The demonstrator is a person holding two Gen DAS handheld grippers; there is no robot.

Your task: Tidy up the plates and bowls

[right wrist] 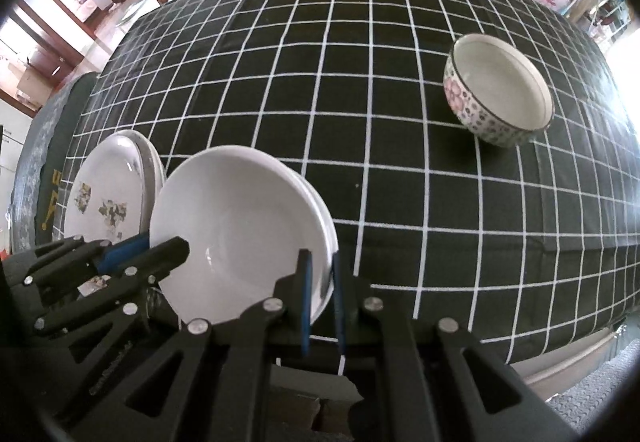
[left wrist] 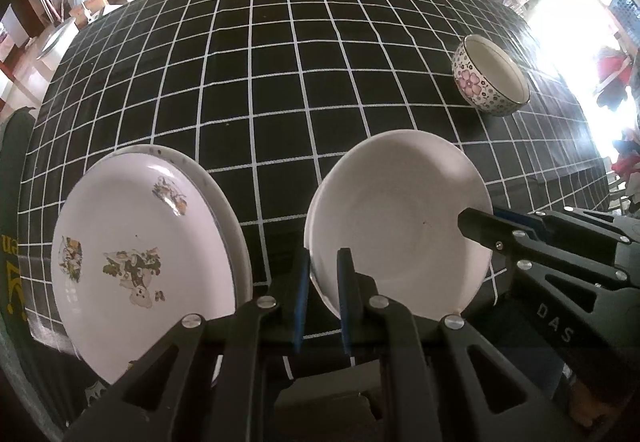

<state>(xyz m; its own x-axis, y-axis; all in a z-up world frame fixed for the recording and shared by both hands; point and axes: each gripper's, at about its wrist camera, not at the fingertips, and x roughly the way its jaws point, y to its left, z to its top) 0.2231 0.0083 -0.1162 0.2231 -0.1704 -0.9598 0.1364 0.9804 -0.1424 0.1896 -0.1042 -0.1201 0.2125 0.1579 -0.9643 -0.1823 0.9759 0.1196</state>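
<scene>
Nearest the cameras, both grippers pinch the same plain white bowl (left wrist: pixel 400 226) by its rim, 1 on each side. The left gripper (left wrist: pixel 324 270) has its blue-padded fingers (left wrist: pixel 345 282) clenched on the bowl's left edge; the right gripper (right wrist: pixel 320 274) clamps the opposite edge, with the rim caught between its 2 pads. In the right wrist view a second white rim shows just behind the bowl's far edge, so it looks like 2 bowls nested, though I cannot tell for sure. The bowl sits low over the near part of the bench (left wrist: pixel 280 81), which is covered by a black cloth with a white grid.

Just beside the bowl, to its left, lies a white plate with floral prints (left wrist: pixel 136 266), resting on top of another plate (left wrist: pixel 224 201) whose rim peeks out on the far side.

Farther back and to the right, well apart from the rest, a flower-patterned bowl (right wrist: pixel 500 93) stands upright and alone on the cloth.
</scene>
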